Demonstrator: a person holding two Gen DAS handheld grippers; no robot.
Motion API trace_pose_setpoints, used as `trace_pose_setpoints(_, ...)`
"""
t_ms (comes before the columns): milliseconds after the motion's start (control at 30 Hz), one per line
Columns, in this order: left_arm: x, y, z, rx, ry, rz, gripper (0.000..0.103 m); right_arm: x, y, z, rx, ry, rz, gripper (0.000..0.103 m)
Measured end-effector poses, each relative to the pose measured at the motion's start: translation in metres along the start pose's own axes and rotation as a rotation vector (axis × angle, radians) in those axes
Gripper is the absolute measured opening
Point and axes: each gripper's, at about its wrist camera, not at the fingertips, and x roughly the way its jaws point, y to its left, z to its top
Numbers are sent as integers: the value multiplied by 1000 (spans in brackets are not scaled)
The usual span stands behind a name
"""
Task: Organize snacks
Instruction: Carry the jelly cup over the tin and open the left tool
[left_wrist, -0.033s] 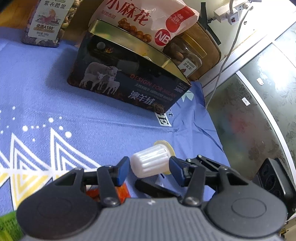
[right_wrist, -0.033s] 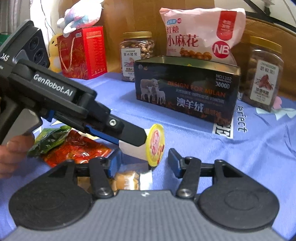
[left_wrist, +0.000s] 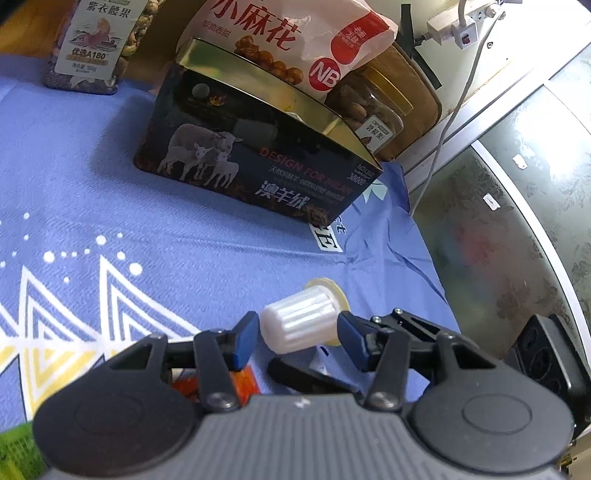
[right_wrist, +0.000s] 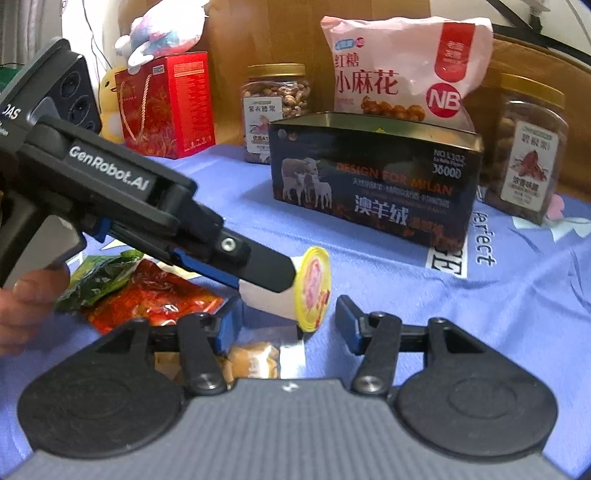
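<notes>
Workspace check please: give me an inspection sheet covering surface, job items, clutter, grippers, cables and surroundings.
Surface: blue patterned cloth, wrinkled near its edge.
Job's things: small white jelly cup with yellow lid lying on its side; open dark tin box; red packet, green packet and a wrapped pastry on the cloth.
Clutter: pink snack bag standing behind the box; two nut jars; red gift box; plush toy.
Grippers: left gripper open, jaws either side of the cup; right gripper open, just short of the lid.
Cables: white power strip with a cord hanging down.
Surroundings: dark glass panel beside the table.
</notes>
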Motion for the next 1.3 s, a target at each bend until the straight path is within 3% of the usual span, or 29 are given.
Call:
trace_pose_setpoints(100,1,-2,1,9,-9,15,46,0,1,1,-4,-8,-23,47)
trace_pose_setpoints(167,0,-4,1,16,-16,32,46,-1,0,0,4,-16,-37,33)
trace_pose_setpoints(267,-1,-6,3,23,-17,37,46,-3,-3,1,21,-35,-46,28)
trace_pose_setpoints(500,-11,-23,11,103,-54,29,46,-14,5,11,-7,-126,-96,27)
trace_pose_setpoints(533,-11,-25,13,111,-47,-7,46,-14,5,13,-10,-135,-85,17)
trace_pose_setpoints(600,-12,-31,16,127,-52,-20,46,-13,6,17,-9,-132,-75,14)
trace_pose_setpoints(733,-14,-34,18,153,-67,11,46,-14,5,15,-20,-139,-97,15)
trace_pose_setpoints(800,-17,-26,22,125,-81,23,50,-16,1,13,-8,-141,-99,30)
trace_pose_setpoints(833,-18,-21,24,104,-89,37,50,-17,-2,12,-6,-143,-109,44)
trace_pose_setpoints(867,-18,-15,26,80,-95,46,51,-16,-4,12,-4,-140,-115,50)
trace_pose_setpoints(967,-14,1,32,13,-87,30,51,-7,-9,14,16,-108,-78,53)
trace_pose_setpoints(1100,0,6,29,1,-43,24,51,7,-9,15,28,-56,-22,56)
trace_pose_setpoints(1200,8,10,26,-15,-19,1,49,18,-6,12,15,-2,-20,51)
trace_pose_setpoints(1300,6,10,26,-24,-17,-20,46,14,-4,11,12,-20,-25,49)
